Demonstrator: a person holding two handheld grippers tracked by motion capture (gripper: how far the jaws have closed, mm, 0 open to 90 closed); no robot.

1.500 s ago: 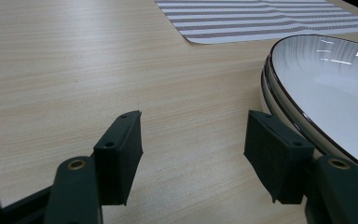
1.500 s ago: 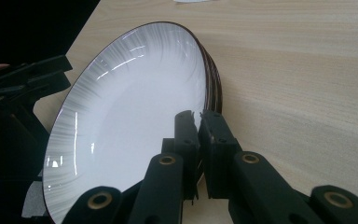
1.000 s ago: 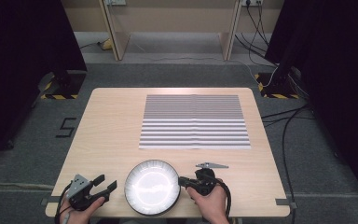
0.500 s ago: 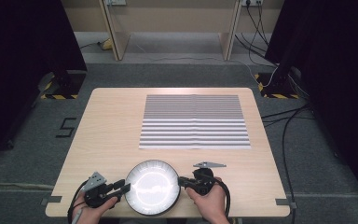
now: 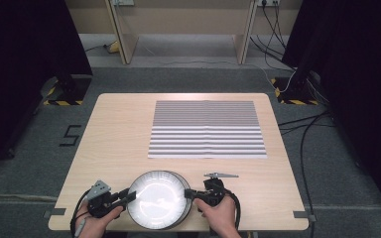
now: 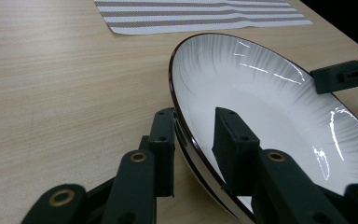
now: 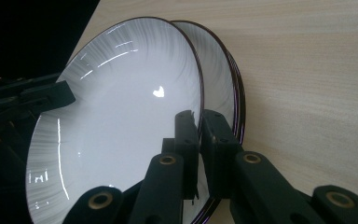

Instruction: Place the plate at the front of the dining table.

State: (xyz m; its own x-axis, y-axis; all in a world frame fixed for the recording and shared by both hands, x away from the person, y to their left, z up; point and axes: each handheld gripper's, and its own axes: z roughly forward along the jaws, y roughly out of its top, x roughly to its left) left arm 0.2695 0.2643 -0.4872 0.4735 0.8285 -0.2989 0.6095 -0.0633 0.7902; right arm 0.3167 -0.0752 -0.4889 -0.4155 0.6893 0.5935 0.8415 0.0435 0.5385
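Note:
A stack of white plates with dark rims (image 5: 158, 199) sits at the table's near edge. In the right gripper view the top plate (image 7: 121, 116) stands a little off the plate beneath (image 7: 221, 70). My right gripper (image 7: 199, 123) is shut on the top plate's right rim, as the high view's right gripper (image 5: 191, 194) also shows. My left gripper (image 5: 127, 197) is at the left rim. In the left gripper view, the left gripper (image 6: 198, 135) is open and straddles the plate (image 6: 261, 93) rim, one jaw outside, one inside. The right gripper's jaw (image 6: 345, 74) shows at the far rim.
A grey-and-white striped placemat (image 5: 207, 129) lies flat on the far half of the wooden table (image 5: 114, 134). The table's front edge runs just under the plates and both hands. Cables trail on the floor to the right.
My left gripper has swung in from the left and slid its jaws over the plate's left rim. The right gripper has stayed on the right rim.

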